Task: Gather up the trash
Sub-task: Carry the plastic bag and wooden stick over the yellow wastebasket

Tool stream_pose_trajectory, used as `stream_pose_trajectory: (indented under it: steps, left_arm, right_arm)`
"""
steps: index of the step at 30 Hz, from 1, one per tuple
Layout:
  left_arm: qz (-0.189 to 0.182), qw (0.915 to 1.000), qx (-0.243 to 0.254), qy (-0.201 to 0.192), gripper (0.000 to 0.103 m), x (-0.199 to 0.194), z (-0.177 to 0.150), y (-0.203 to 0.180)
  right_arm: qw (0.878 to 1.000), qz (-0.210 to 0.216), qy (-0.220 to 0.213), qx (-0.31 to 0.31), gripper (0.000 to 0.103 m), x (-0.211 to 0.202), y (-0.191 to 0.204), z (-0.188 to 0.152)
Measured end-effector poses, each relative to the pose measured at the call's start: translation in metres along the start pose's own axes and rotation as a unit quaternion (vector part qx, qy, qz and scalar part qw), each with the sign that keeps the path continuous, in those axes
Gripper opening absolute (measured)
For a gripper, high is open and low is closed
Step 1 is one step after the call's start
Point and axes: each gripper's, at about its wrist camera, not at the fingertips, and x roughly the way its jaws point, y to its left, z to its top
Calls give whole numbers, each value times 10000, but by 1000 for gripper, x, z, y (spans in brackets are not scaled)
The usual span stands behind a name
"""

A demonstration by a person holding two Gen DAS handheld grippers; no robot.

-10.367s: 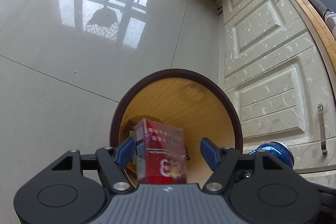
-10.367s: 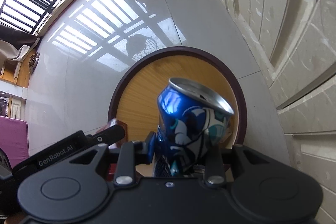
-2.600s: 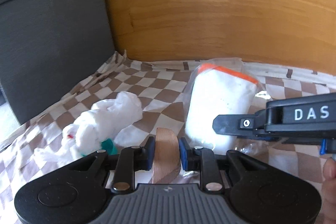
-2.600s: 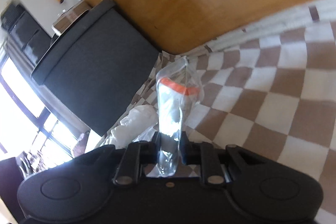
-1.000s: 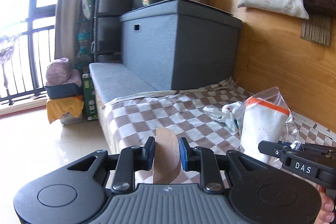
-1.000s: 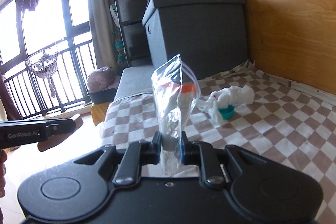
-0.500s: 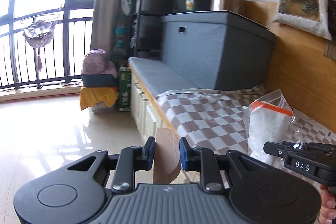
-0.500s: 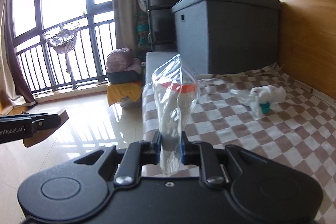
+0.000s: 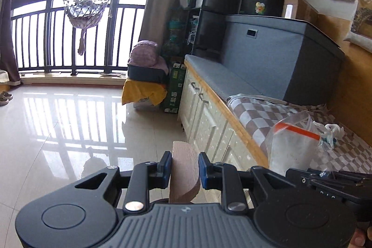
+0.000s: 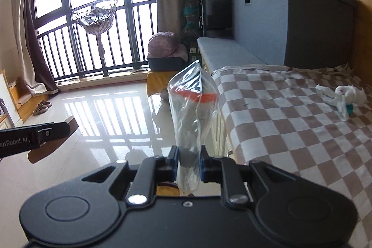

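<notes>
crumpled wrapper (image 10: 341, 94) on checkered cloth (image 10: 279, 108) | storage box (image 10: 295, 15) behind cloth

On the black round container (image 9: 261, 1) atop the far grey storage box (image 9: 279, 57) I read "SPRING", cut off at its start. My left gripper (image 10: 41, 135), seen at the left from my right wrist, reads "enRobot.AI", its start cut off.

Both fisheye cameras sit just behind their own jaws, looking level across the room toward the balcony railing (image 9: 69, 38) at about 11 o'clock. The left wrist view has the checkered cloth (image 9: 267, 115) at 3 o'clock; the right wrist view, seemingly farther right, sees it closer (image 10: 290, 113). Both share the grey storage box (image 9: 279, 52) and the glossy floor (image 10: 104, 113).
</notes>
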Motion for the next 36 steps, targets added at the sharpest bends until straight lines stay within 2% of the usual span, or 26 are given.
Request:
stream_pose_trajectory:
  steps: [6,14,19,24,30,36]
  left_arm:
    - [166,9988,-376,282,26,30,-26,32]
    - [248,9920,-808,933,26,86,-79,57]
    - [269,9838,-1121,1375,26,118,-110,72]
    - [198,9743,-1375,1773,26,150,-124,79]
    - [104,9706,-1351,1988,26,172,-126,79]
    - [105,9675,-1298,2166,26,193,-126,78]
  right_arm:
    - [9995,-7,328,16,18,37,19,-22]
    - [9917,94,1277,108,18,106,32,-80]
    - [9839,87,1784,91,18,147,29,-101]
    - [9715,69,2332,417,18,187,21,-116]
    - [9501,80,2940,1043,19,224,12,-132]
    - [9290,-4,3311,1651,20,250,6,-140]
